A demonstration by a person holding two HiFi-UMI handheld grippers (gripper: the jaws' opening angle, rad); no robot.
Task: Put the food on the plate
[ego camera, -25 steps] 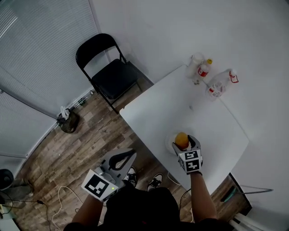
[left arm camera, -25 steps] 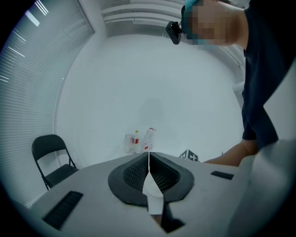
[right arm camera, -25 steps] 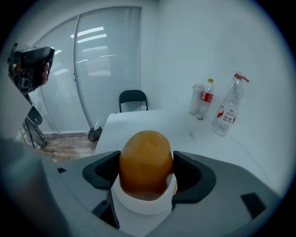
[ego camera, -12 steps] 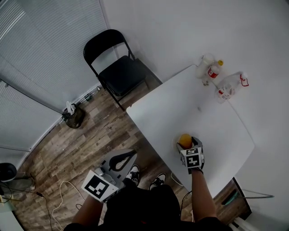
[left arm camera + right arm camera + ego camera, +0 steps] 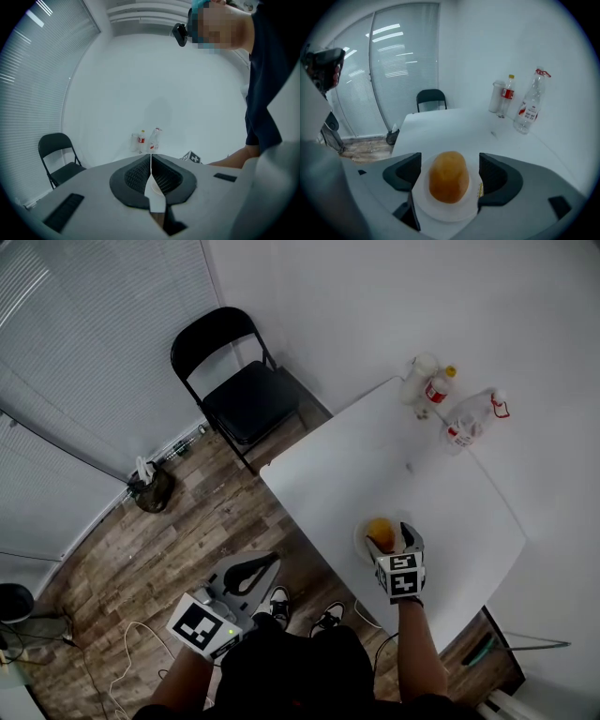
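Head view: bright, even, diffuse indoor light, sharp overall. The blinds (image 5: 84, 352) at upper left glow pale, mildly washed out. The white table (image 5: 375, 465) nearly merges with the white wall (image 5: 394, 306), so contrast is low. Shadows on the floor (image 5: 169, 531) are faint and soft.

Both gripper views: strong fisheye, straight lines bow, black vignette in the corners.

Left gripper view: cool bluish cast, bright streaks on the blinds at upper left, near foreground soft.

Right gripper view: strip-light glare on the window (image 5: 405, 61) at upper left. The food (image 5: 449, 177) at lower centre looks slightly soft, possibly too close for focus. The far bottles (image 5: 529, 105) are crisp enough.
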